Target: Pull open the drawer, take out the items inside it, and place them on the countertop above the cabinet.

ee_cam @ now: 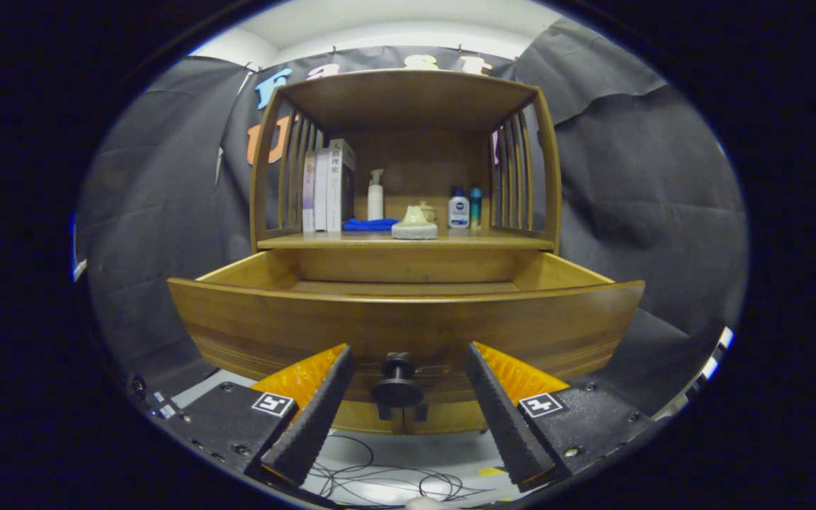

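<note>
The wooden cabinet stands against the booth's black cloth wall, at 12 o'clock from the tool. Below its open shelf, the drawer is pulled out, its curved front board close ahead of the fingers; the visible strip of its floor looks bare, though the front board hides most of the inside. The surface above the drawer carries a row of books at 11 o'clock, a white pump bottle beside them, a blue cloth lying flat, a pale lidded dish at the front edge, and two small bottles at 1 o'clock. The tool is open, its fingers spread wide either side of the drawer's dark knob, which sits between them, touching neither. Thin cables lie looped on the floor at 6 o'clock.
</note>
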A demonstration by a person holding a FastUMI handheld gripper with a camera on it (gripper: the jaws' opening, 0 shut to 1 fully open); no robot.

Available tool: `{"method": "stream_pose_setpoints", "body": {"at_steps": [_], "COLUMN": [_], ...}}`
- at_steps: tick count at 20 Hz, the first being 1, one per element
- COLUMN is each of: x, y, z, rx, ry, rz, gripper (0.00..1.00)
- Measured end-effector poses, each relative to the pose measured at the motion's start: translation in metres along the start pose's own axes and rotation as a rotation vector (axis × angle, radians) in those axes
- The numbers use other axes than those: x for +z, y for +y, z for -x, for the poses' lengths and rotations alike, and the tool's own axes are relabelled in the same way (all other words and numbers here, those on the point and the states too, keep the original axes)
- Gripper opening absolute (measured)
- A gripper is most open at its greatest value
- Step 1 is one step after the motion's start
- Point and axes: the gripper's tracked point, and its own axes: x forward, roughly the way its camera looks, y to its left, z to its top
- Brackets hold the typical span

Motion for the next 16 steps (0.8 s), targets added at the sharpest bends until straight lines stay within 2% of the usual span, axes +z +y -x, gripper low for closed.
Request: {"method": "stream_pose_setpoints", "body": {"at_steps": [5, 9, 16], "x": [0.000, 0.002, 0.013], "y": [-0.004, -0.004, -0.007], "z": [-0.016, -0.023, -0.062], "rx": [-0.008, 0.003, 0.007], "ry": [-0.006, -0.026, -0.022], "rz": [-0.039, -0.027, -0.017], "gripper": [1.00, 1.00, 1.00]}}
